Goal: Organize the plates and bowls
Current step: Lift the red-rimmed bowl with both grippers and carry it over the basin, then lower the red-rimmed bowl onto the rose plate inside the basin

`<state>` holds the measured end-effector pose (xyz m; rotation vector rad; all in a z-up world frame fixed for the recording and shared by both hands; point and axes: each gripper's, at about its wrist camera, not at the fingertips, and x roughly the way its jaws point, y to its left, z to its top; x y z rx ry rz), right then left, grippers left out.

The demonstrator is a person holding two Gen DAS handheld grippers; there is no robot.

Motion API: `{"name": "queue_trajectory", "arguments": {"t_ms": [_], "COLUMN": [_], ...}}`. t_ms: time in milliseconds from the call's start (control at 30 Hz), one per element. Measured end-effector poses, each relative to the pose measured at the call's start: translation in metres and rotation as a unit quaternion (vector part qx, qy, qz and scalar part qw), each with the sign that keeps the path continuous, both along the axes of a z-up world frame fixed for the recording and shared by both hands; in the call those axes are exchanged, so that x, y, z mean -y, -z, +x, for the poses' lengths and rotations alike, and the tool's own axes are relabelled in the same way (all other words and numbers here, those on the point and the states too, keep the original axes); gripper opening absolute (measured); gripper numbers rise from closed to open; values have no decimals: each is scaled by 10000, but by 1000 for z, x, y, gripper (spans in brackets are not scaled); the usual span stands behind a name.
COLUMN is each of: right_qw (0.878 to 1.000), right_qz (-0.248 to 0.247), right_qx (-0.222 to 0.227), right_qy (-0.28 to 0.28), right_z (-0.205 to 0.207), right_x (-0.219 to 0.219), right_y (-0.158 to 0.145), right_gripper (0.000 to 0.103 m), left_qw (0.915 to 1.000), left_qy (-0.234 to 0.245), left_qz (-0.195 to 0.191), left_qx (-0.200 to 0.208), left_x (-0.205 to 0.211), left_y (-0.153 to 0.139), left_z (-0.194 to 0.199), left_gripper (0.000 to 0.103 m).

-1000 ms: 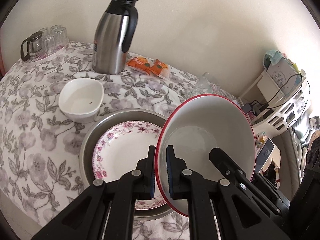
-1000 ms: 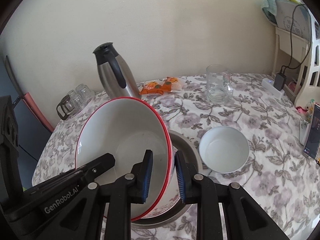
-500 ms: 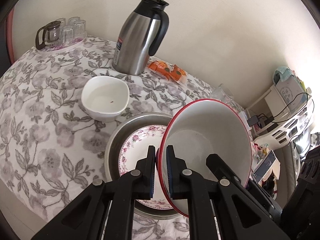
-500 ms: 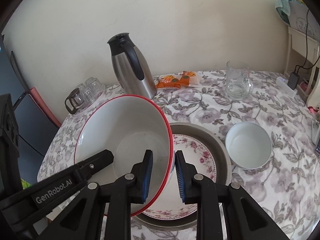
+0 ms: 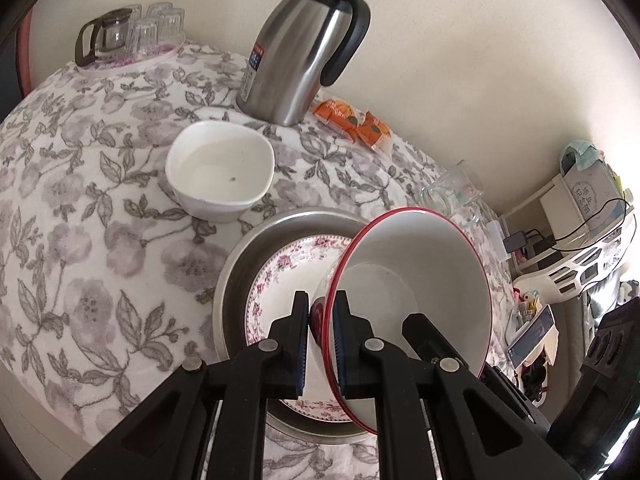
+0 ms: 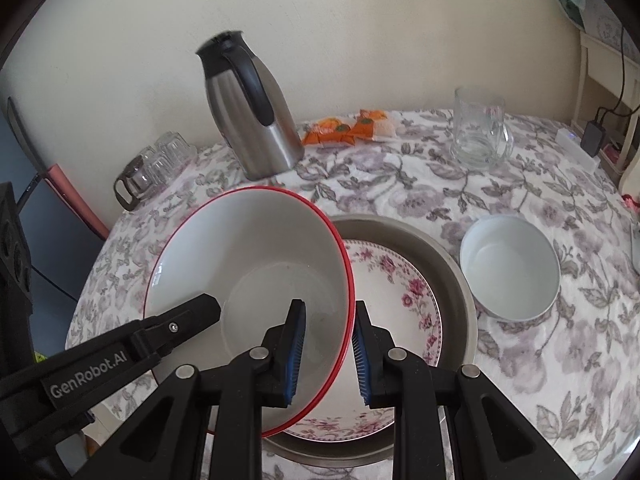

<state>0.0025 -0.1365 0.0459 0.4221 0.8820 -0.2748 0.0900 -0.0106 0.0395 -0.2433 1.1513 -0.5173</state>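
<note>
left wrist view: left gripper [image 5: 321, 336] jaws nearly closed, pinching rim of red-rimmed bowl [image 5: 416, 292], tilted over floral plate [image 5: 288, 280] already sitting in metal pan [image 5: 236, 264]. small white bowl [image 5: 220, 172] loose on tablecloth.

right wrist view: right gripper [image 6: 327, 344] clamps opposite rim, jaws narrow. round white bowl [image 6: 510, 266] beside pan, unstacked. roughly midway, i judge.

Round table under grey-floral white cloth [image 6: 520, 360]: round steel tray [image 6: 456, 276] centre; small white bowl [image 6: 510, 268] three o'clock; steel carafe [image 6: 256, 120] eleven o'clock.
</note>
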Motion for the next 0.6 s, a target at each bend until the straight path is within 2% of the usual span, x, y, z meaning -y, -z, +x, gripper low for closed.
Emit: {"name": "queue_trajectory", "arguments": {"t_ms": [133,600], "right_qw": [9997,9979], "right_qz": [37,297], "right_qx": [-214,-531], "right_qy": [62,225], "right_z": [3,6], "right_x": [5,22], "right_y": [15,46], "right_gripper": [25,25], "left_qw": [9997,9979], "left_qy": [51,137], "left_qz": [143,316], "left_qx": [-209,-552], "left_x": [8,25], "left_y": [16,45], "left_z": [4,12], "left_gripper": [10,10]}}
